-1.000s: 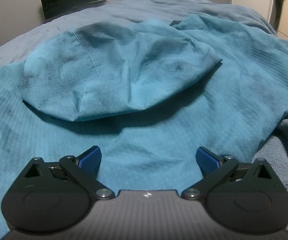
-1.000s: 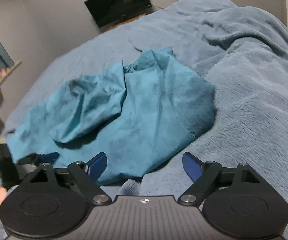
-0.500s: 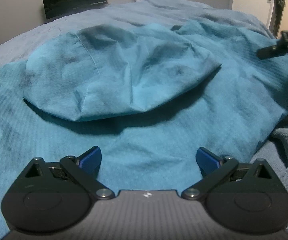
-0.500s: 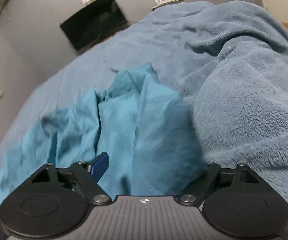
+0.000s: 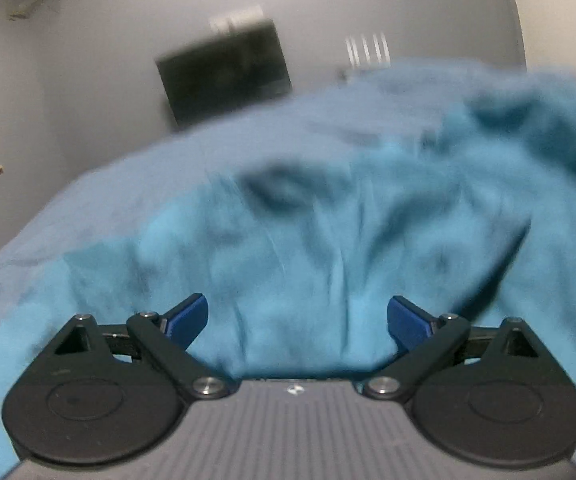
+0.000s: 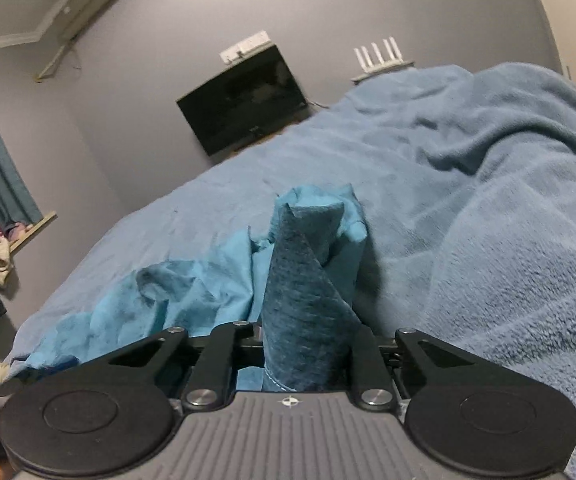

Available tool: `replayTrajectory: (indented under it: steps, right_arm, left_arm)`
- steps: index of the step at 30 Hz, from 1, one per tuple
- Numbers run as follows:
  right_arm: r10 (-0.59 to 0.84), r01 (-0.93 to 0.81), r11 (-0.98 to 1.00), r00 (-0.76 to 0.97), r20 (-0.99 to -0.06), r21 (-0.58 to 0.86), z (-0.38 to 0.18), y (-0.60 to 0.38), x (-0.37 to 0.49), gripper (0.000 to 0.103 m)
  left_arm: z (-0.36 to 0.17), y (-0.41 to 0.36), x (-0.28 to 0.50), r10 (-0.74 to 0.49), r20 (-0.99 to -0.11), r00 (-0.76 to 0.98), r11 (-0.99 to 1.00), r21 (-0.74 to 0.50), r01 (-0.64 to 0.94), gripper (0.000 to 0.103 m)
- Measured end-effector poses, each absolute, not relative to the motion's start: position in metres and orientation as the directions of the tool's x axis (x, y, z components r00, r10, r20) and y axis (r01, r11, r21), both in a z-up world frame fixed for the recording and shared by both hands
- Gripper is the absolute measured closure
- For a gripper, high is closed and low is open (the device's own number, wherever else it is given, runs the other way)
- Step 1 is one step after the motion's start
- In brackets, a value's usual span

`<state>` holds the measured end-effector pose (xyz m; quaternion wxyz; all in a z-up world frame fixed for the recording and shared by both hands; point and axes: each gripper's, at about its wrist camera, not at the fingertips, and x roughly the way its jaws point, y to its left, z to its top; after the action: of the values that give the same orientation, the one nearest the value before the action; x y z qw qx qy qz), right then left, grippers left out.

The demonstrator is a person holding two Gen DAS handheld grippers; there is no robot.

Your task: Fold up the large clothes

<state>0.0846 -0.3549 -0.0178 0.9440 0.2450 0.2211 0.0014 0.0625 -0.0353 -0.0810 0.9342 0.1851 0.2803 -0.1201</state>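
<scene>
A large teal garment (image 5: 328, 240) lies crumpled on the bed, blurred in the left wrist view. My left gripper (image 5: 298, 314) hovers low over its near part. Its jaws stand wide and are closing, with cloth between the blue fingertips (image 5: 189, 316) but not pressed. In the right wrist view a fold of the same garment (image 6: 304, 280) rises as a dark cone from between the jaws of my right gripper (image 6: 304, 344). That gripper is closing and pinches the fold. Its fingertips are hidden by the cloth.
A grey-blue fleece blanket (image 6: 488, 240) covers the bed and bunches up on the right. On the far wall hangs a dark screen (image 6: 243, 100), with a white router (image 6: 380, 58) beside it. A sill with small items (image 6: 7, 236) is at the left.
My right gripper has moved onto the garment's edge and gone from wide open to shut on a fold. The left wrist view has tilted up and blurred; its jaws narrowed slightly.
</scene>
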Motion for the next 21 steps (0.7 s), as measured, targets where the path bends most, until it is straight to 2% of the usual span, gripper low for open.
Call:
replayTrajectory:
  steps: [1,4,16,21]
  right_arm:
    - [0.115,0.095,0.882,0.907,-0.406,0.462,-0.016,-0.354,0.084,0.085]
    - [0.136,0.041,0.898,0.921,-0.366,0.438,-0.008,-0.344,0.079,0.086]
    - [0.261,-0.211,0.956,0.927,-0.269,0.202,0.062,-0.239,0.084,0.088]
    - [0.353,-0.299,0.928,0.897,-0.267,0.223,0.085,-0.189,0.097,0.089]
  left_arm:
    - [-0.091,-0.038,0.063,-0.119,-0.6,0.791,0.887,0.294,0.356,0.007]
    - [-0.105,-0.04,0.059,-0.124,-0.593,0.796,0.868,0.324,0.377,0.008]
    - [-0.109,-0.03,0.065,-0.18,-0.626,0.759,0.894,0.217,0.391,0.007]
    - [-0.106,-0.025,0.067,-0.198,-0.635,0.747,0.907,0.171,0.385,0.007]
